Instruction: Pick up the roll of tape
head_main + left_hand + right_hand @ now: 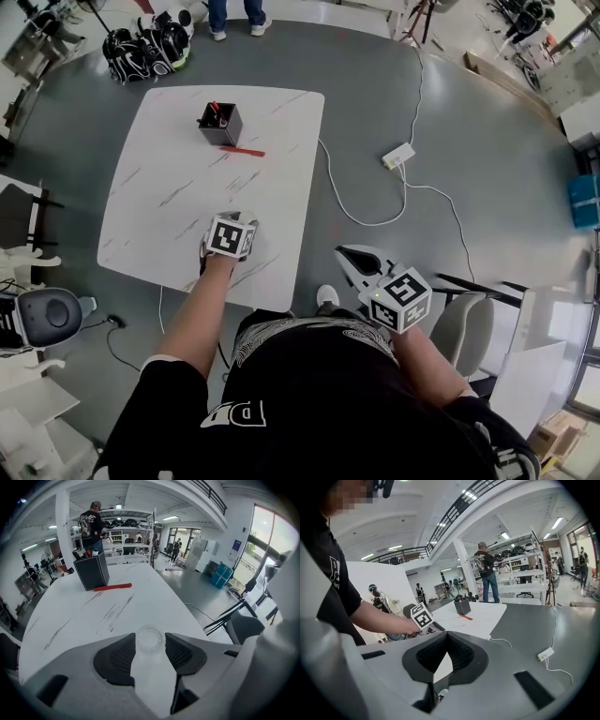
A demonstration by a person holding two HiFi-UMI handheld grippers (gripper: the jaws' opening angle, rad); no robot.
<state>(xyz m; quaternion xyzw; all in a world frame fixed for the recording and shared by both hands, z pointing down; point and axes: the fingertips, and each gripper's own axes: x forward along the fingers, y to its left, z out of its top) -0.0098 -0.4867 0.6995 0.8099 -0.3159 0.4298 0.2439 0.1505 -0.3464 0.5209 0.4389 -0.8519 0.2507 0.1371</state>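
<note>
A small clear roll of tape [150, 638] sits between the fingertips of my left gripper [150, 640]. Both dark pads press on its sides, and it hangs just above the white marble-look table [93, 616]. In the head view the left gripper [229, 227] is over the table's near edge, and its marker cube hides the roll. My right gripper [349, 255] hangs off the table's right side, above the grey floor. Its jaws meet at the tips [446, 638] with nothing between them.
A black pen holder [220, 123] stands at the table's far side with a red pen [242, 150] lying beside it. On the floor to the right lie a white power strip [397, 156] and its cable. A chair [464, 323] is by my right side. A person [91, 524] stands beyond the table.
</note>
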